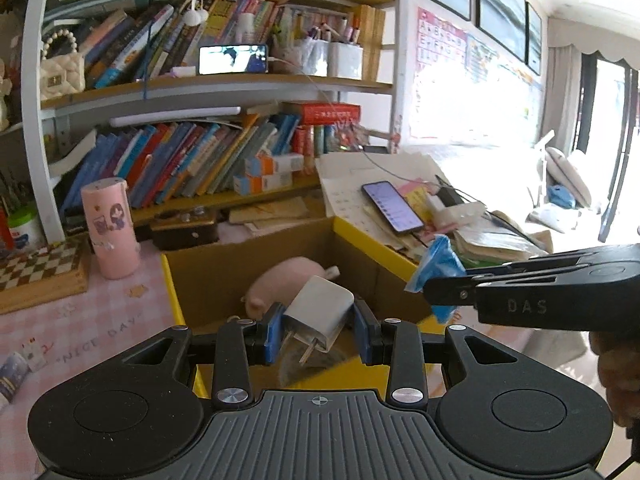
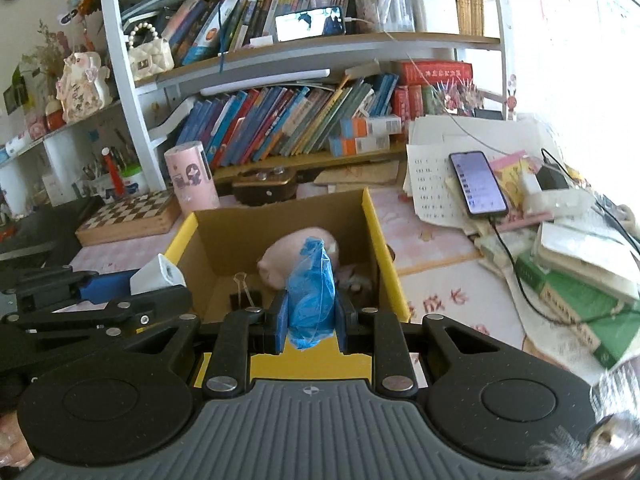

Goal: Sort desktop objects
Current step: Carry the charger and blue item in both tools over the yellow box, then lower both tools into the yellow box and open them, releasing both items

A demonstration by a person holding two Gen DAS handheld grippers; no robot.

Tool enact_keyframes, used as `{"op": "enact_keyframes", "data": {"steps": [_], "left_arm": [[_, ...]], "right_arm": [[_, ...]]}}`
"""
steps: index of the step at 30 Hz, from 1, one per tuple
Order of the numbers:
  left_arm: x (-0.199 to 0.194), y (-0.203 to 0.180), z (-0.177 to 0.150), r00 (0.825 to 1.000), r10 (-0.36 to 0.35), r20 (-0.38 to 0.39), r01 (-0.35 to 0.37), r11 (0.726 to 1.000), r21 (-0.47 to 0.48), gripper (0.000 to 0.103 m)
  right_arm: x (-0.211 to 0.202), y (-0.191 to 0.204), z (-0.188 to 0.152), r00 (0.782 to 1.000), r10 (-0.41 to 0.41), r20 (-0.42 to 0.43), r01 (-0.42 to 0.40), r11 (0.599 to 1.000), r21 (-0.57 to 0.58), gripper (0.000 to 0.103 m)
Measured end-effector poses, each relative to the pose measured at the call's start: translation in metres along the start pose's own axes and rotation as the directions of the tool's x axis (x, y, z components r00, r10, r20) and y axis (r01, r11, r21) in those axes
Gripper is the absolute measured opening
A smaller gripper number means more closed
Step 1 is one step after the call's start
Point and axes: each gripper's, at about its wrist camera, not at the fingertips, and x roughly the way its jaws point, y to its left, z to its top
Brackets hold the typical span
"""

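Observation:
My left gripper (image 1: pixel 319 330) is shut on a white wall charger (image 1: pixel 318 312) with its prongs pointing down, held above the open cardboard box (image 1: pixel 200 276) with yellow flaps. My right gripper (image 2: pixel 311 317) is shut on a crumpled blue plastic bag (image 2: pixel 311 296), also held over the box (image 2: pixel 232 236). The bag shows in the left wrist view (image 1: pixel 438 264) at the right gripper's tip. The charger shows in the right wrist view (image 2: pixel 158 276) at left. Inside the box lie a pink pig plush (image 1: pixel 280 282), a black binder clip (image 2: pixel 244 294) and a small object I cannot make out.
A pink cylinder (image 1: pixel 110 228) and a chessboard box (image 1: pixel 40 272) stand left of the box. A phone (image 2: pixel 478 184) on a cable lies on papers to the right, with green books (image 2: pixel 576 300) nearer. Bookshelves (image 1: pixel 200 88) rise behind. The desk has a pink cloth (image 1: pixel 80 328).

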Motion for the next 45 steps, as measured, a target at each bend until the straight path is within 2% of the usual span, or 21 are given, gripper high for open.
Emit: {"op": "enact_keyframes", "data": {"steps": [7, 13, 20, 24, 29, 34, 40, 45], "left_arm": [[0.033, 0.008, 0.000, 0.997, 0.059, -0.048, -0.059, 0.998, -0.009, 0.034], [0.061, 0.011, -0.005, 0.988, 0.083, -0.131, -0.083, 0.997, 0.004, 0.034], [0.082, 0.011, -0.011, 0.974, 0.059, -0.218, -0.066, 0.997, -0.024, 0.034], [0.089, 0.012, -0.010, 0.967, 0.052, -0.249, -0.063, 0.997, -0.035, 0.034], [0.096, 0.018, -0.009, 0.957, 0.008, -0.290, -0.036, 0.995, -0.093, 0.035], [0.099, 0.022, -0.009, 0.949, -0.020, -0.314, -0.022, 0.991, -0.132, 0.035], [0.099, 0.023, -0.009, 0.947, -0.023, -0.321, -0.025, 0.989, -0.146, 0.035], [0.098, 0.021, -0.010, 0.951, -0.007, -0.310, -0.032, 0.992, -0.121, 0.035]], "right_arm": [[0.034, -0.002, 0.013, 0.999, 0.031, -0.035, -0.035, 0.995, -0.095, 0.021], [0.074, 0.002, 0.018, 0.991, 0.049, -0.121, -0.078, 0.965, -0.251, 0.021], [0.114, 0.002, 0.017, 0.965, 0.071, -0.251, -0.164, 0.914, -0.371, 0.021], [0.132, 0.004, 0.016, 0.943, 0.078, -0.324, -0.216, 0.884, -0.415, 0.021], [0.150, 0.005, 0.019, 0.912, 0.091, -0.400, -0.270, 0.866, -0.420, 0.021], [0.164, 0.004, 0.019, 0.876, 0.103, -0.471, -0.310, 0.869, -0.386, 0.022], [0.166, 0.003, 0.020, 0.867, 0.112, -0.485, -0.322, 0.869, -0.376, 0.022], [0.166, 0.004, 0.020, 0.872, 0.108, -0.478, -0.316, 0.869, -0.380, 0.023]]}}
